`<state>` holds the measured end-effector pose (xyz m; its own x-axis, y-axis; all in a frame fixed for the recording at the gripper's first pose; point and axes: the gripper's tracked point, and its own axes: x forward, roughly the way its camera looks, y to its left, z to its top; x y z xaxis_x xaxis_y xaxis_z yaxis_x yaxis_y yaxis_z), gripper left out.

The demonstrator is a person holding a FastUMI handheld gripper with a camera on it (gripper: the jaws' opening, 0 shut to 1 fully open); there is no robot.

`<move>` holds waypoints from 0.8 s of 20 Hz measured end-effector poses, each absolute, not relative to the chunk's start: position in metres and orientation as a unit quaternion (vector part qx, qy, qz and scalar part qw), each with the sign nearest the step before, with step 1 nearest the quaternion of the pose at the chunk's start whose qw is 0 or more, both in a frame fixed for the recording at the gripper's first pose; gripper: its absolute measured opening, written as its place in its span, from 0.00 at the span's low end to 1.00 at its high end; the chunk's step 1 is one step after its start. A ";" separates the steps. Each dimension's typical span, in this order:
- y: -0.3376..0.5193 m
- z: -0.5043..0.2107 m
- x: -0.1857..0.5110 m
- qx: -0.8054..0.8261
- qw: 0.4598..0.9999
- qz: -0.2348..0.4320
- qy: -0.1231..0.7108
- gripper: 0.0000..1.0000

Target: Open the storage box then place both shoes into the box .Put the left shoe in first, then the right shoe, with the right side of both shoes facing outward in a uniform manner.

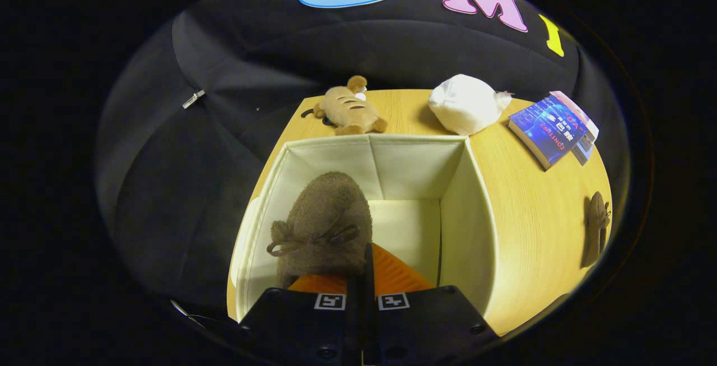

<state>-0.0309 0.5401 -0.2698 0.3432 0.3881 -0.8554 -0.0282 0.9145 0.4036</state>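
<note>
One brown shoe (325,223) hung in the lower middle of the frame, just ahead of the gripper (363,276) and over the open storage box (476,198); its long axis ran away from the fingers toward the box's far wall, laces up. The fingers were nearly closed together, pinching the shoe's heel end. A second shoe (596,228) lay on the table (538,209) at the right edge, well apart from the box.
</note>
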 end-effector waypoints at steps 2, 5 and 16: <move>0.543 -0.272 -0.032 0.167 0.799 0.132 0.563 0.08; 0.557 -0.267 -0.034 0.194 0.784 0.152 0.569 0.22; 0.545 -0.214 -0.029 0.240 0.799 0.202 0.512 0.93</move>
